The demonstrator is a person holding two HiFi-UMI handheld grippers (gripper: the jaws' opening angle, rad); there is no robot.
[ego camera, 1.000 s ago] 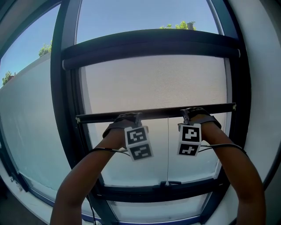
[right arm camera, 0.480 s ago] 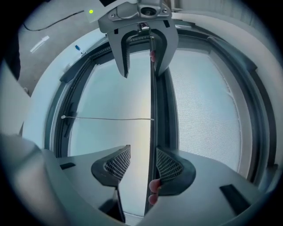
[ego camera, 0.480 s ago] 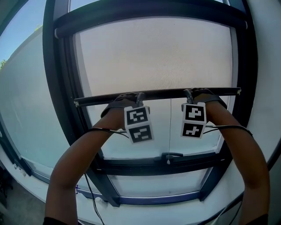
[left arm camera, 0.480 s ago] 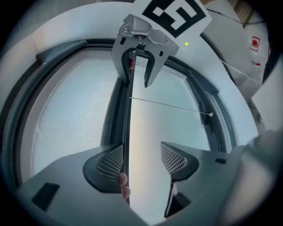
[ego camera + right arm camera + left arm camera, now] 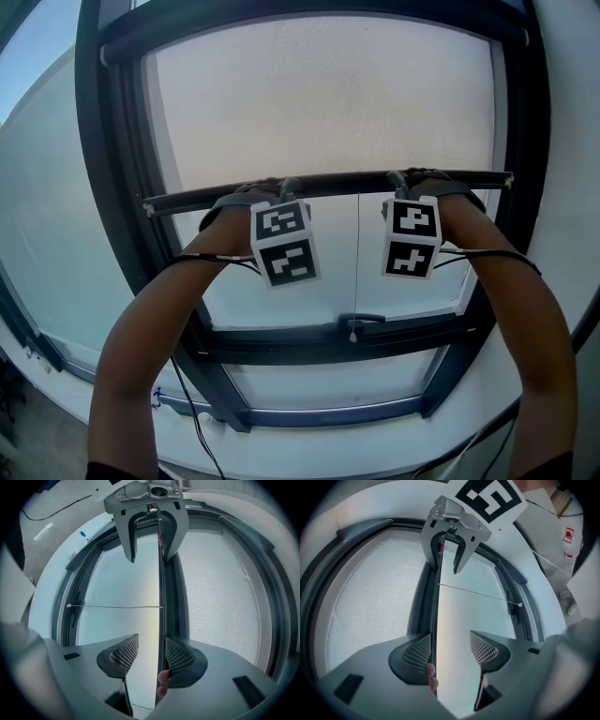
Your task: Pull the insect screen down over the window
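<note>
The grey insect screen (image 5: 323,103) covers the upper half of the dark-framed window (image 5: 94,187). Its dark bottom bar (image 5: 328,183) runs level across the pane. My left gripper (image 5: 284,189) and right gripper (image 5: 401,178) both sit over this bar, hands apart. In the left gripper view the bar (image 5: 435,616) lies against the left pad, the left gripper (image 5: 452,648) open round it. In the right gripper view the bar (image 5: 161,597) rests by the right pad of the open right gripper (image 5: 152,656). A thin pull cord (image 5: 357,262) hangs from the bar's middle.
A window handle (image 5: 364,321) sits on the lower cross rail (image 5: 281,345), with the cord's end just below it. A pale wall (image 5: 56,244) shows outside at the left. Cables (image 5: 187,412) trail down from the left arm.
The bar and both grippers have come down a little; the cord's end now hangs just below the handle. The view has dropped, so sky and trees are out of sight.
</note>
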